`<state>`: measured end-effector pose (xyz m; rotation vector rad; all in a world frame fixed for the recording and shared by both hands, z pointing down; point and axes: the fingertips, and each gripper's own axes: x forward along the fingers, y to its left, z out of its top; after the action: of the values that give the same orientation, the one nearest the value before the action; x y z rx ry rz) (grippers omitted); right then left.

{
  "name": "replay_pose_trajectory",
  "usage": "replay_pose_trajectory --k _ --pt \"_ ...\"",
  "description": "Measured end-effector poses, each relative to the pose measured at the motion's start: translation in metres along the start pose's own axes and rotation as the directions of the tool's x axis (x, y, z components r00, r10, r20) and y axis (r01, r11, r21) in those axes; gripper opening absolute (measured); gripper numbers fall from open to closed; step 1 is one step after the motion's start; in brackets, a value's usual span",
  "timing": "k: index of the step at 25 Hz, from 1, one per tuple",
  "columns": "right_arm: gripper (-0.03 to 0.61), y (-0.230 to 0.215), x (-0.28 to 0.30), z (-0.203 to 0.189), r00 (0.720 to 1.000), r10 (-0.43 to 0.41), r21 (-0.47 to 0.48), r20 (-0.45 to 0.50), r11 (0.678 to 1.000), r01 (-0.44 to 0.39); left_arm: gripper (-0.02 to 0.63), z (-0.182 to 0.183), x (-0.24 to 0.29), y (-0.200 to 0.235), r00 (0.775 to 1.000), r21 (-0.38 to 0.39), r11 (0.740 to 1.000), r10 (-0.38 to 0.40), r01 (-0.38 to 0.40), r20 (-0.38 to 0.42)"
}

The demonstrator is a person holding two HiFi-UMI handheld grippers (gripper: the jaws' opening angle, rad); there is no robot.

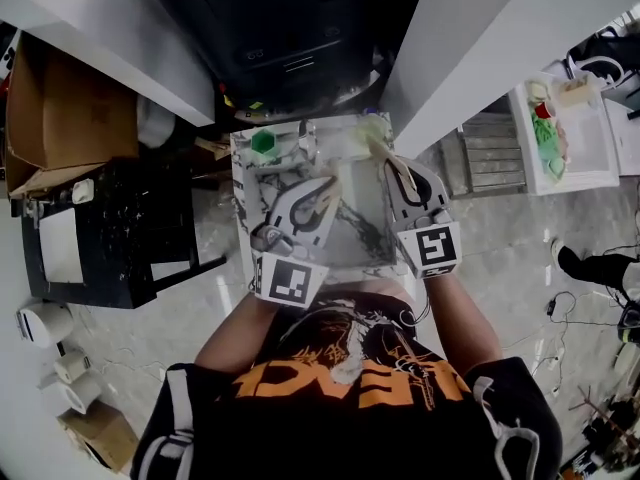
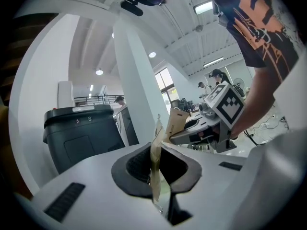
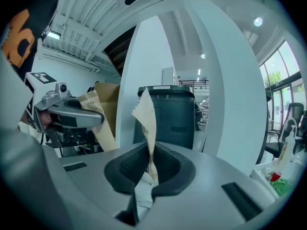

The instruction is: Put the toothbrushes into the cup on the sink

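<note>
**Head view, looking steeply down.** A person [image 1: 350,388] stands at the near edge of a marbled sink bench [image 1: 243,183], with both claws held over it, side by side and apart.

**Left.** The left claw [image 2: 156,171] has its jaws almost together. They pinch a toothbrush in a tan paper sleeve [image 2: 156,147], which stands upright between the pads.

**Right.** The right claw [image 3: 149,171] is likewise nearly closed, on a second sleeved toothbrush [image 3: 147,121] whose serrated end is uppermost.

**Cup.** A green cup [image 1: 263,143] stands at the far left of the bench. It lies beyond the left claw and is apart from both sleeves.

**Background.** A dark bin [image 3: 168,114] stands past the far edge of the bench, between white pillars [image 3: 144,56].
</note>
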<state>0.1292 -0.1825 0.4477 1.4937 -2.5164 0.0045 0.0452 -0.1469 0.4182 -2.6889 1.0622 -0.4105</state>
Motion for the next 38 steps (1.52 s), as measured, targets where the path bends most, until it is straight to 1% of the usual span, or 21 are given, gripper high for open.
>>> replay_pose_trajectory --k 2,5,8,11,14,19,25,27,31,35,38 --pt "0.038 -0.011 0.006 -0.007 1.000 -0.009 0.000 -0.010 1.000 0.009 0.040 -0.002 0.005 -0.002 1.000 0.000 1.000 0.001 -0.001 -0.008" --pt "0.038 -0.024 0.018 -0.023 0.999 -0.016 0.000 -0.031 1.000 0.016 0.040 0.000 0.009 -0.005 1.000 0.021 1.000 -0.001 0.001 -0.014" --pt "0.037 -0.034 0.034 -0.046 0.997 -0.013 0.035 -0.070 0.999 0.015 0.040 0.002 0.010 -0.008 1.000 0.017 1.000 0.007 -0.007 -0.015" --pt "0.037 -0.040 0.053 -0.070 0.993 0.002 0.080 -0.116 0.997 0.007 0.040 0.003 0.006 -0.007 0.999 0.039 0.999 0.012 -0.011 -0.033" --pt "0.037 -0.046 0.069 -0.087 0.988 0.012 0.093 -0.154 0.996 0.002 0.040 0.003 0.001 -0.005 0.999 0.028 0.999 0.037 -0.036 -0.039" --pt "0.038 -0.045 0.089 -0.119 0.974 0.023 0.091 -0.225 0.996 -0.003 0.040 -0.002 -0.009 -0.002 0.996 0.015 0.997 0.071 -0.071 -0.057" --pt "0.040 -0.038 0.101 -0.143 0.963 0.037 0.096 -0.267 0.995 -0.012 0.040 -0.009 -0.017 0.000 0.993 -0.005 0.995 0.095 -0.096 -0.074" --pt "0.041 -0.036 0.102 -0.150 0.960 0.047 0.101 -0.276 0.995 -0.020 0.040 -0.009 -0.018 0.000 0.992 -0.003 0.995 0.098 -0.099 -0.080" --pt "0.058 -0.035 0.101 -0.155 0.957 0.073 0.124 -0.279 0.992 -0.040 0.040 -0.011 -0.021 -0.002 0.991 -0.024 0.993 0.111 -0.113 -0.072" --pt "0.133 -0.031 0.097 -0.153 0.955 0.105 0.129 -0.279 0.989 -0.072 0.040 -0.012 -0.022 -0.003 0.992 -0.022 0.994 0.105 -0.107 -0.071" --pt "0.144 -0.028 0.090 -0.144 0.957 0.112 0.119 -0.267 0.989 -0.083 0.040 -0.007 -0.020 -0.005 0.993 -0.026 0.994 0.101 -0.103 -0.055"
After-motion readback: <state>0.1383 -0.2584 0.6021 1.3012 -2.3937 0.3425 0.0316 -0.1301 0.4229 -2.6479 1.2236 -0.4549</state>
